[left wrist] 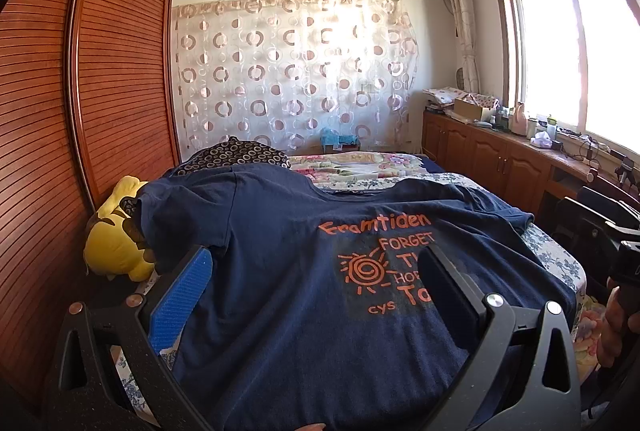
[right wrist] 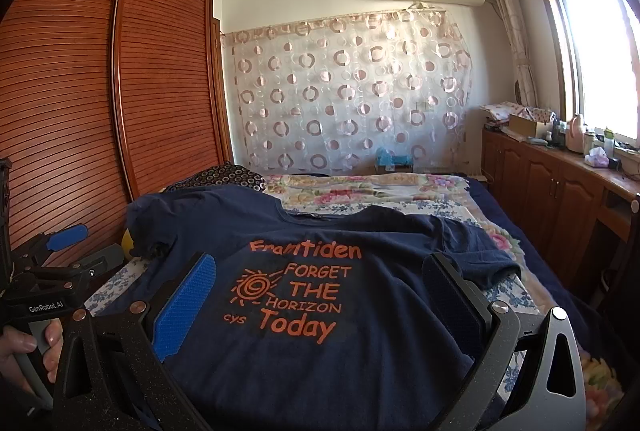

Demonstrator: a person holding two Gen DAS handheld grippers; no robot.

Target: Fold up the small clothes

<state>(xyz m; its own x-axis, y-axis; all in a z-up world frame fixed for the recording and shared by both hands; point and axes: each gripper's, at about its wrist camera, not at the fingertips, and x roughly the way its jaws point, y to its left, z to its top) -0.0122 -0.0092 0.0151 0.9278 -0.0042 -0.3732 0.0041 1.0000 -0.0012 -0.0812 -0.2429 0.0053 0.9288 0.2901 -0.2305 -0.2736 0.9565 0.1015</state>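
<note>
A navy T-shirt (left wrist: 280, 231) with orange lettering lies spread face up on the bed, collar toward the far wall, both short sleeves out to the sides. My left gripper (left wrist: 316, 291) hovers open over the shirt's lower half, its blue pad (left wrist: 184, 295) near the left side seam. In the right wrist view the same shirt (right wrist: 380, 371) fills the foreground and my right gripper (right wrist: 320, 301) stands open astride the printed text. The left gripper (right wrist: 84, 251) shows there too, held by a hand (right wrist: 44, 343) at the left edge. Neither gripper holds cloth.
The bed (left wrist: 560, 263) has a floral sheet, a folded floral quilt (left wrist: 360, 163) and a dark ring-patterned pillow (left wrist: 236, 153) beyond the shirt. A yellow plush toy (left wrist: 116, 231) sits between the bed and the slatted wardrobe (left wrist: 80, 91). A cluttered wooden cabinet (left wrist: 500, 147) runs under the window.
</note>
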